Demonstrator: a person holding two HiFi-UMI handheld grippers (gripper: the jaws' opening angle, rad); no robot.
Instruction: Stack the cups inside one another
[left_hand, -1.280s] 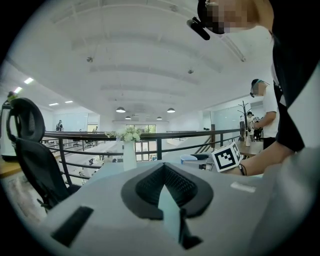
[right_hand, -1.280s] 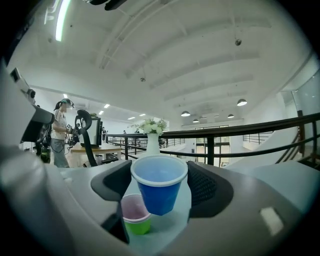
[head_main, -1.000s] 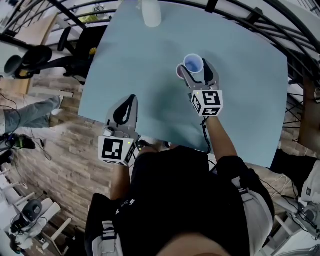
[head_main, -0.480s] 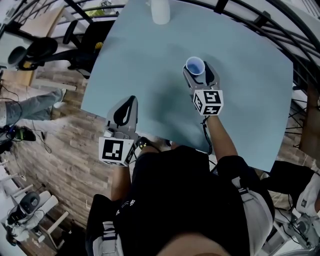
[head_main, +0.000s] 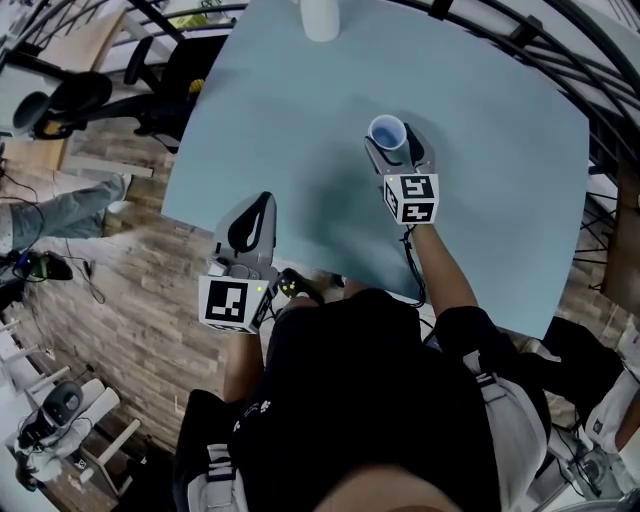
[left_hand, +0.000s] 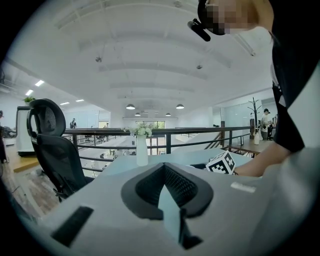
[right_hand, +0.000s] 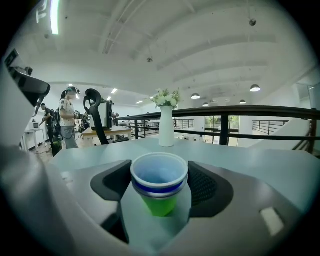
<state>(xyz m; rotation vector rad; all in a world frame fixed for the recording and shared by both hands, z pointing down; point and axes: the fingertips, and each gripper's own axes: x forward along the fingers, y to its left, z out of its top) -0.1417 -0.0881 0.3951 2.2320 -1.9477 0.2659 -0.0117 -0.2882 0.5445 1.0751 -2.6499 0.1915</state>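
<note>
Blue cup (right_hand: 159, 172) now nested, right gripper (right_hand: 160, 189) fingers (right_hand: 206, 188) snug on it; left gripper (left_hand: 165, 172) fingers (left_hand: 186, 186) together.

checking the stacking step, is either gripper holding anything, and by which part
The right gripper grips the nested blue-over-green plastic cups by their sides just under the rim; the left gripper holds nothing.

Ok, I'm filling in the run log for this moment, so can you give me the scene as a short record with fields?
Surface: pale blue table
Cups: one cup stack, blue innermost, green outermost
Right gripper: jaws closed on the stack at its rim
Left gripper: jaws together, nothing between them, near the table's front edge
Other: white vase with flowers at the far edge
</note>
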